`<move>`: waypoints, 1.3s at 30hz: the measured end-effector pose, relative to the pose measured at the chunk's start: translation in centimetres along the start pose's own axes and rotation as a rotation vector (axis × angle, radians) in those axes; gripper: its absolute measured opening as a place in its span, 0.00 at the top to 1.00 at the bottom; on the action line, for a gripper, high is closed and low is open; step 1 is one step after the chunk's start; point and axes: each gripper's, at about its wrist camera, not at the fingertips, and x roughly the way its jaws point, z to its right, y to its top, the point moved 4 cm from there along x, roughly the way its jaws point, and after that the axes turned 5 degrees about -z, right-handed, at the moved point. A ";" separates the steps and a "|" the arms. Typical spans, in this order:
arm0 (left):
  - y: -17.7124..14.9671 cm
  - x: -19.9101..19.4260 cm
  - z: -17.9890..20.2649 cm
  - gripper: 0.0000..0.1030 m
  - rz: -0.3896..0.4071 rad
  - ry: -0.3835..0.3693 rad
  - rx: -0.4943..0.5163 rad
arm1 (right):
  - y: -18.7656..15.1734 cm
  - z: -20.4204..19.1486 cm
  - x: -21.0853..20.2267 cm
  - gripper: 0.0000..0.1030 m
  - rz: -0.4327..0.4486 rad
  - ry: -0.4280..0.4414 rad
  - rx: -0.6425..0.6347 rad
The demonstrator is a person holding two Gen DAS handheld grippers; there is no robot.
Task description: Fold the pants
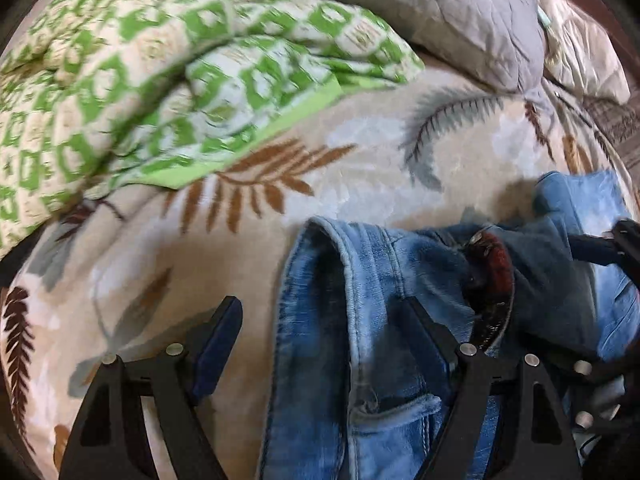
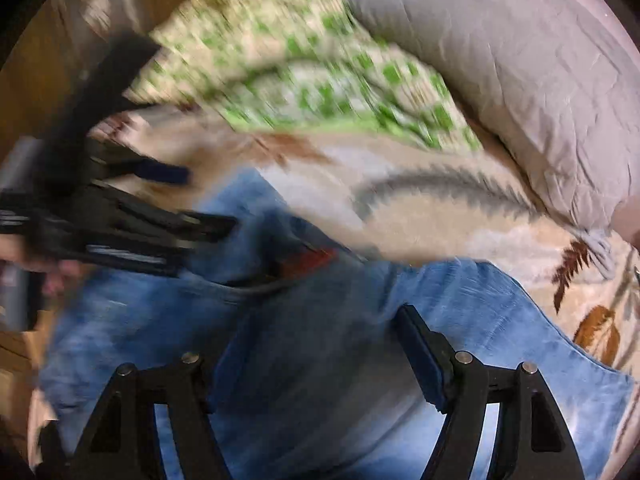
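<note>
Between both fingers [image 1: 360, 344]: jeans [image 1: 320, 360] (unpinched).

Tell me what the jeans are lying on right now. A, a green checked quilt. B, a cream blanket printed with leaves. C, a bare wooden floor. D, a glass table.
B: the jeans lie on the cream leaf-print blanket; the green patterned quilt sits apart, farther back.

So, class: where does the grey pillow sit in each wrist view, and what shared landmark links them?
Left wrist: grey pillow at the top, centre to right.
Right wrist: grey pillow fills the upper right.
Shared landmark: the green patterned quilt lies just left of it in both.
</note>
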 end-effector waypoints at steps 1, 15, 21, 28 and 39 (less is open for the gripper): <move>-0.2 0.5 0.3 0.62 -0.019 -0.038 0.007 | -0.4 0.2 1.0 0.27 -0.034 0.012 0.006; -2.3 -6.2 -5.9 0.89 0.209 0.028 -0.125 | 5.1 -1.7 -1.3 0.92 0.163 0.102 -0.021; -2.2 -1.3 -6.0 0.58 0.099 0.162 -0.095 | 5.0 -1.1 3.5 0.90 -0.005 0.051 0.029; -5.3 -6.8 -7.3 0.20 0.206 0.140 -0.154 | 2.3 1.6 -1.6 0.06 0.072 0.035 0.050; -19.5 -9.4 -2.1 0.20 0.033 0.019 -0.011 | -9.8 -5.3 -9.5 0.06 0.099 0.160 -0.179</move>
